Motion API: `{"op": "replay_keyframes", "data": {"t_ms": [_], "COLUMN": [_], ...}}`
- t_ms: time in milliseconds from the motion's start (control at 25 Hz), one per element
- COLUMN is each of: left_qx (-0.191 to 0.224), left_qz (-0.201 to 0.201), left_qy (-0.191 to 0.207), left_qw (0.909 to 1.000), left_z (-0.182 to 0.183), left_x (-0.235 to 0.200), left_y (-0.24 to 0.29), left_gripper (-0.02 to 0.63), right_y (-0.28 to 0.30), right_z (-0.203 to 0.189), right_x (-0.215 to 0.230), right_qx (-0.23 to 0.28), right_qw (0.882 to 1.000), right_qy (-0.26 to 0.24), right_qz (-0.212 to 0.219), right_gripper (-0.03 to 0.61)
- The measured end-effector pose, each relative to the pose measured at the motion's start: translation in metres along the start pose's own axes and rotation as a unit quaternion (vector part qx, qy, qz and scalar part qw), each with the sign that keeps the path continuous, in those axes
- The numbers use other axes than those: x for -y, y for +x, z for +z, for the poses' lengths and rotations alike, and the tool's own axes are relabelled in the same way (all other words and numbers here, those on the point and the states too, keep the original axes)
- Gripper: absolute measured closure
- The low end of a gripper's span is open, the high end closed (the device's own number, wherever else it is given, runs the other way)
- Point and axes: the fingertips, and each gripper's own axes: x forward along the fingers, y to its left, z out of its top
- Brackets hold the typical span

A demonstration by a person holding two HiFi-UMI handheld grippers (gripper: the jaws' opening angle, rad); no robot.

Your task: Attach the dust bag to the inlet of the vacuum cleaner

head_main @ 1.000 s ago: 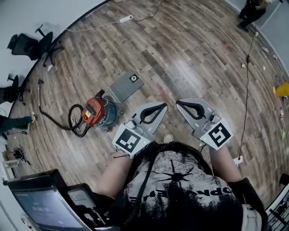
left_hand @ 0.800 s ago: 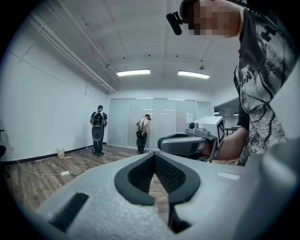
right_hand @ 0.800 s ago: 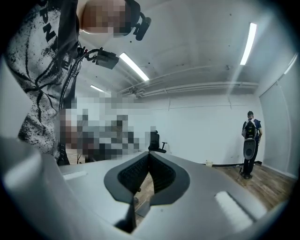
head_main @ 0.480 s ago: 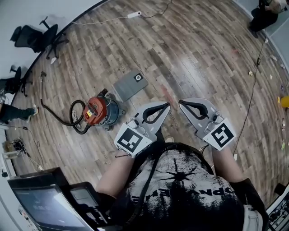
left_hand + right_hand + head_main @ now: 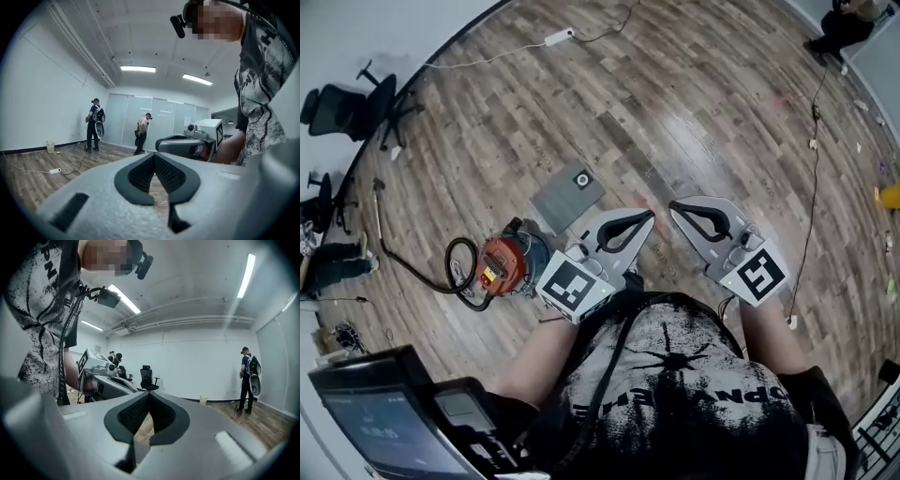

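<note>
Approach: we hold left tongs (image 5: 647,218) and right tongs (image 5: 674,206) clenched, empty; next, we judge, they open at the dust bag (image 5: 567,195) beside the vacuum cleaner (image 5: 502,265).

The vacuum cleaner (image 5: 500,265) now lies nearer, left of the fingers (image 5: 628,223) of the left gripper (image 5: 646,218). The dust bag (image 5: 567,195) is nearer too.

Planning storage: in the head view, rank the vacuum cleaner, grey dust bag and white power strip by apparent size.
1. vacuum cleaner and dust bag: bodies look about alike, so tied.
2. power strip: clearly smallest, though farthest from the camera.
</note>
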Motion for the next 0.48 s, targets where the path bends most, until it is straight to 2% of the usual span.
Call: {"op": "replay_keyframes", "data": {"t_ms": [80, 240, 480], "left_qx": [0.003, 0.048, 0.012], "left_qz": [-0.016, -0.035, -0.029], "left_qy": [0.005, 0.027, 0.012], "left_qw": [0.9999, 0.9979, 0.9994], "left_z": [0.009, 0.033, 0.030], "left_x": [-0.029, -0.085, -0.156], "left_y": [0.007, 0.024, 0.030], "left_gripper": [0.609, 0.609, 0.609], "right_y": [0.019, 0.052, 0.106], "right_z": [0.001, -0.006, -0.003], "right_x": [0.023, 0.064, 0.107], "right_qx": [0.004, 0.001, -0.008], "right_qw": [1.000, 0.999, 0.999], "right_qy": [0.006, 0.005, -0.008], "right_qz": [-0.019, -0.045, -0.049], "right_gripper": [0.572, 0.572, 0.572]}}
